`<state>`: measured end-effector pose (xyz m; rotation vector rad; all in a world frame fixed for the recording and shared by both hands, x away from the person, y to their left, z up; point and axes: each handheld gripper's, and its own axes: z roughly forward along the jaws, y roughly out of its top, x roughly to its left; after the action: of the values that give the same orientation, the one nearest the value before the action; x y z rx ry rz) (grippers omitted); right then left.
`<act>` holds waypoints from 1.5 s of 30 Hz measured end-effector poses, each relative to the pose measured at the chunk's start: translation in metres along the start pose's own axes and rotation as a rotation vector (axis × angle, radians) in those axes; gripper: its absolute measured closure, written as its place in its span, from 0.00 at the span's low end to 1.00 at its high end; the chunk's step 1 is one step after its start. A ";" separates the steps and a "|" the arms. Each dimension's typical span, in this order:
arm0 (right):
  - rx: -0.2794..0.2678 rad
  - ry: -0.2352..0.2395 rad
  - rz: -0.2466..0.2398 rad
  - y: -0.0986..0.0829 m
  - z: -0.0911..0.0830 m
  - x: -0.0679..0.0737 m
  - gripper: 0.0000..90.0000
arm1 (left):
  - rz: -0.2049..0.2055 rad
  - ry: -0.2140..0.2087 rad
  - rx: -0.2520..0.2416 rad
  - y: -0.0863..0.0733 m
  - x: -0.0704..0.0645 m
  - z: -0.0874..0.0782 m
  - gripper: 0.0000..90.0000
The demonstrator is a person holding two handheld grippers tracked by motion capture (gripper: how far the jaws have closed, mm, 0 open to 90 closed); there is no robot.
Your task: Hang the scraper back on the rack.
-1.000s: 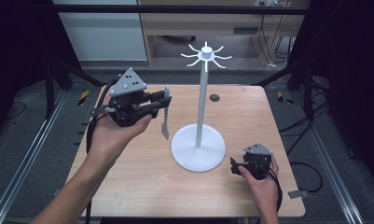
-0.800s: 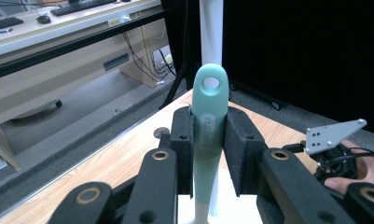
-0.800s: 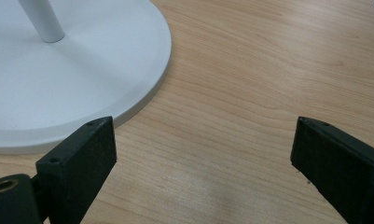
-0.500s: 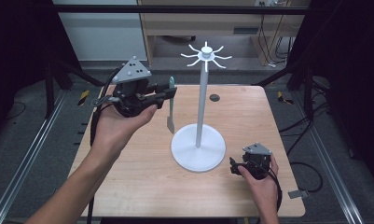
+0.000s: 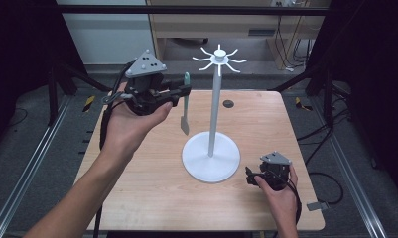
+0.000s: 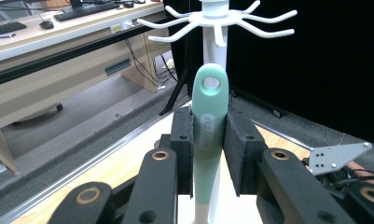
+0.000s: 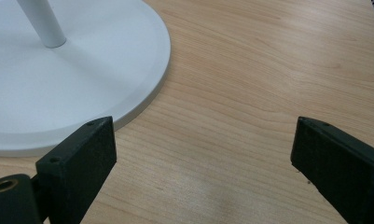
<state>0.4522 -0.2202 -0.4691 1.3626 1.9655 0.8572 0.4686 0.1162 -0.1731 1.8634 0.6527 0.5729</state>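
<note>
Right claw [image 7: 203, 163] gapes beside white stand base [image 7: 82, 84].

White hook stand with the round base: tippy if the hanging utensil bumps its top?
Probably somewhat. The white hook stand is a tall thin pole, so a bump near its hooks has leverage. Its broad flat base likely resists light contact. The right gripper, open beside the base, could steady it.

High view above the table [image 5: 152, 193]; close tool views, sharing white stand [image 5: 214, 111].
</note>
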 end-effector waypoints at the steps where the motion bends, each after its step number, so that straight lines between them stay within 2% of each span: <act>1: -0.003 0.001 -0.003 0.000 0.000 0.000 0.08 | -0.007 -0.001 -0.004 0.001 0.000 0.001 0.82; 5: 0.000 0.003 0.001 0.000 -0.001 0.000 0.08 | -0.005 -0.006 -0.008 0.006 -0.004 0.005 0.82; 8: -0.002 0.003 -0.003 0.000 0.000 -0.001 0.08 | 0.016 0.002 -0.002 0.009 -0.007 0.008 0.82; 15: -0.004 0.005 0.009 -0.001 -0.002 -0.002 0.08 | 0.003 0.000 0.010 0.010 -0.004 0.014 0.82; 21: -0.003 0.004 0.013 -0.001 -0.002 -0.003 0.08 | -0.007 -0.002 -0.003 0.013 -0.003 0.014 0.82; 27: -0.006 0.000 0.027 -0.002 -0.004 -0.007 0.08 | -0.006 -0.006 0.006 0.014 -0.004 0.018 0.82; 36: -0.010 0.004 0.021 -0.002 -0.004 -0.008 0.08 | 0.007 -0.009 0.014 0.018 -0.006 0.022 0.82; 45: -0.006 0.010 0.026 -0.002 -0.002 -0.006 0.07 | -0.004 -0.013 0.027 0.017 -0.005 0.031 0.82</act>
<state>0.4511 -0.2273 -0.4688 1.3850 1.9553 0.8833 0.4884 0.0870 -0.1681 1.8890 0.6578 0.5512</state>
